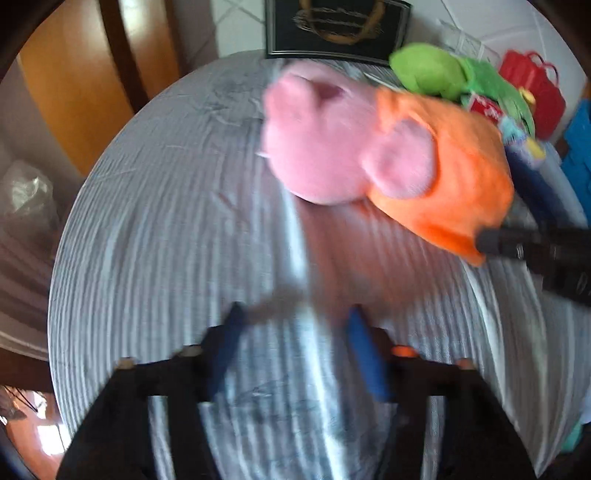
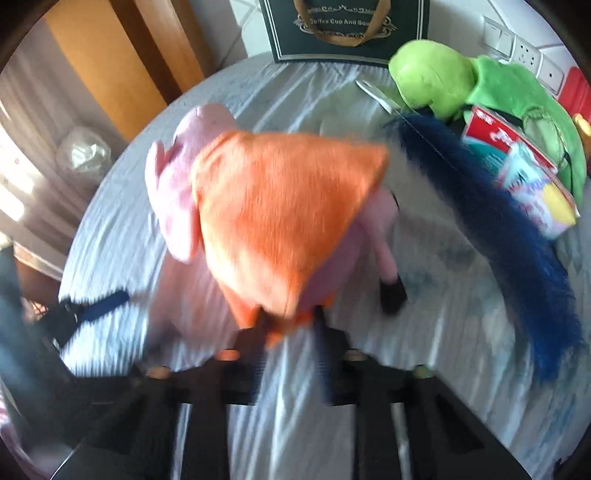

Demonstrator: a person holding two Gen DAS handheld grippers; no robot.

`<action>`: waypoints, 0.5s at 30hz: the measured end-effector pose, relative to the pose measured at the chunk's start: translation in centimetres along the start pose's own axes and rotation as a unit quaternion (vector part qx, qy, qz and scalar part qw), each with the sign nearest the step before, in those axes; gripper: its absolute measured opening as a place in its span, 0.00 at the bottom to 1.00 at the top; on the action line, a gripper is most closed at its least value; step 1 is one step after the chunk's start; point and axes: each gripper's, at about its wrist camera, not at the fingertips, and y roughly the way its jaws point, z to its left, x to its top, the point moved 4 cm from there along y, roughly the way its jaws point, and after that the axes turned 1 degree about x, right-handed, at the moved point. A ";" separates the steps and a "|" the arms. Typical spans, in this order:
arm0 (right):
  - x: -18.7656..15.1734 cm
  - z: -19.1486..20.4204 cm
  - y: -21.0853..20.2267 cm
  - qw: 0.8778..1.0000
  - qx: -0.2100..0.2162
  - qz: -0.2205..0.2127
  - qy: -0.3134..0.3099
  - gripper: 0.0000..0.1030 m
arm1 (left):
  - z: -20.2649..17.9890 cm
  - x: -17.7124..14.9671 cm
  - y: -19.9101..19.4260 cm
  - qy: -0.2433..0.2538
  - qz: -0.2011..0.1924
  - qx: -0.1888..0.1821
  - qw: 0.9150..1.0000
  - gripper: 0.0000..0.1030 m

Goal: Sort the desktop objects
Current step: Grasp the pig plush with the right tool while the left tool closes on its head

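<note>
A pink pig plush toy (image 2: 177, 184) in an orange dress (image 2: 284, 218) is held by the right gripper (image 2: 290, 325), whose fingers are closed on the hem of the dress at the toy's lower end. From the right wrist view, the toy's long axis runs from the gripper toward 11 o'clock, with the head farthest away and one leg with a black foot (image 2: 393, 295) hanging at about 1 o'clock. It appears to be lifted or dragged just above the striped cloth-covered surface (image 2: 295, 406); contact cannot be judged because of blur.

The left gripper (image 1: 295, 350) is seen open, with its blue fingers (image 1: 364, 354) spread apart and nothing between them. In its view the pig (image 1: 325, 144) lies at about 1 o'clock, well apart, and the right gripper's black finger (image 1: 517, 243) enters at 3 o'clock against the dress.

The right hand is therefore the nearer one, and the carrying is judged to be its job. At 1 to 2 o'clock in the right wrist view, a green plush toy (image 2: 443, 77), a dark blue furry item (image 2: 498, 221) and a small printed carton (image 2: 528, 184) are gathered, with a dark gift bag (image 2: 347, 33) at 12 o'clock.
</note>
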 end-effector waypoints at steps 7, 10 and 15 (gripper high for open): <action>-3.5 -4.3 -0.4 0.999 -0.015 0.024 0.038 0.07 | 2.1 5.8 -3.5 -0.078 -0.074 -0.025 0.994 0.46; -3.2 -5.0 -2.0 0.998 -0.009 0.010 0.057 0.18 | 0.7 10.3 -3.0 -0.078 -0.073 -0.045 0.993 0.62; -0.2 -5.4 -5.0 0.996 -0.010 -0.039 0.074 0.82 | 0.0 15.3 0.2 -0.103 -0.057 -0.029 0.993 0.66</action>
